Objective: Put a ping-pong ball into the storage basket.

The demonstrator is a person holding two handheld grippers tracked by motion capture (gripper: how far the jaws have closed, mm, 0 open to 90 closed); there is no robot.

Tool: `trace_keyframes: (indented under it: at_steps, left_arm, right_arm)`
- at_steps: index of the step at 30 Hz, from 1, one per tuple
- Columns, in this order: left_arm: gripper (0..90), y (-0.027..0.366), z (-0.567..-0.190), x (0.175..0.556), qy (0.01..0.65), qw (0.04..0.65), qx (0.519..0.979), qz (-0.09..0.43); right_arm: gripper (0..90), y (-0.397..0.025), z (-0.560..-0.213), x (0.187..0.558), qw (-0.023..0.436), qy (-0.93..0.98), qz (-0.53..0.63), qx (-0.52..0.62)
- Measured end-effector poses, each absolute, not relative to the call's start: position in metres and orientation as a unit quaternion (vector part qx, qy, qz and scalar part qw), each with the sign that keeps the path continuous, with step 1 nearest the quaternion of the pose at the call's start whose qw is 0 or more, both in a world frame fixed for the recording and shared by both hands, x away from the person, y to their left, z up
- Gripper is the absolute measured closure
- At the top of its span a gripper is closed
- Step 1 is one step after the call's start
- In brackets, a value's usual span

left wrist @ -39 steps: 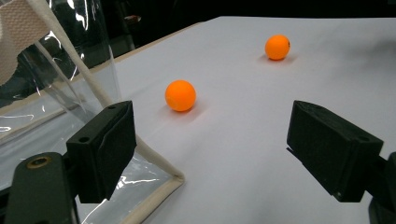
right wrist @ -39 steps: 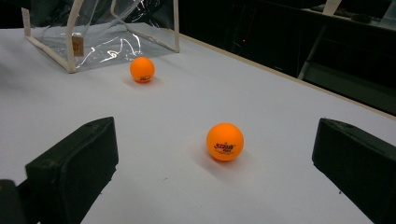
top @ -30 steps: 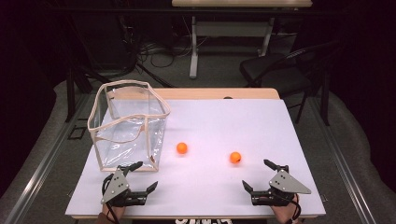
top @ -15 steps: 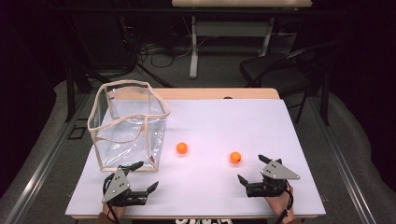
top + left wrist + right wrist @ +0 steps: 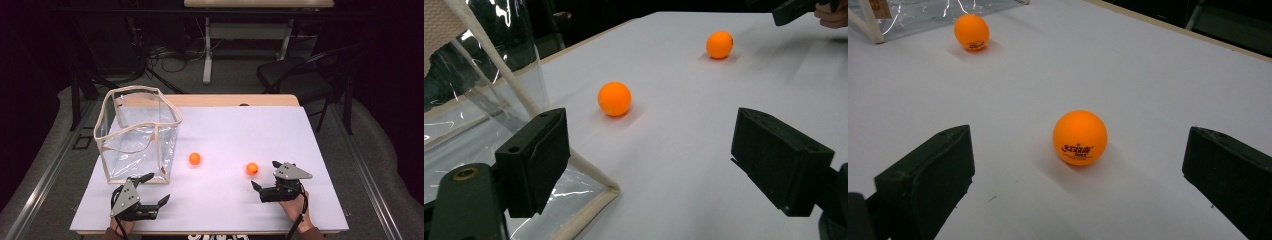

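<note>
Just beyond the right gripper [image 5: 266, 176], jaws standing wide apart, sitting squarely between them: nearer orange ball [image 5: 1080, 137], well right of left gripper [image 5: 157, 189].

I can make out red print on the near orange ping-pong ball [image 5: 1080, 137], a logo with small lettering under it, too blurred to read. The far ball [image 5: 971, 31] carries a dark mark, also illegible.

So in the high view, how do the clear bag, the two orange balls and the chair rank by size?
Largest to smallest as they look:
1. Clear bag
2. Chair, though it stands farther back and is partly dark, so unsure
3. Left ball and right ball, alike
</note>
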State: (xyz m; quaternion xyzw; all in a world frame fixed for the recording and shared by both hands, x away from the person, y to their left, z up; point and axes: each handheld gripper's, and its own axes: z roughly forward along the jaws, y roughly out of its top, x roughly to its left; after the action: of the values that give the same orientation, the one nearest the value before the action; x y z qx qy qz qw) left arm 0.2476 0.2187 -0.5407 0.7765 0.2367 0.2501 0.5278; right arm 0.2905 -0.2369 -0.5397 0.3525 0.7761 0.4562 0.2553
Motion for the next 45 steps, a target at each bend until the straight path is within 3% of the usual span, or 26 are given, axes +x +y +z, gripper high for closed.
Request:
trace_keyframes:
  at_steps: [45]
  left_arm:
    - [15.8, 0.218, -0.541, 0.248, 0.234, 0.525, 0.779, 0.250]
  right_arm:
    - [0.0, -0.214, -0.552, 0.336, 0.210, 0.807, 0.412, 0.367]
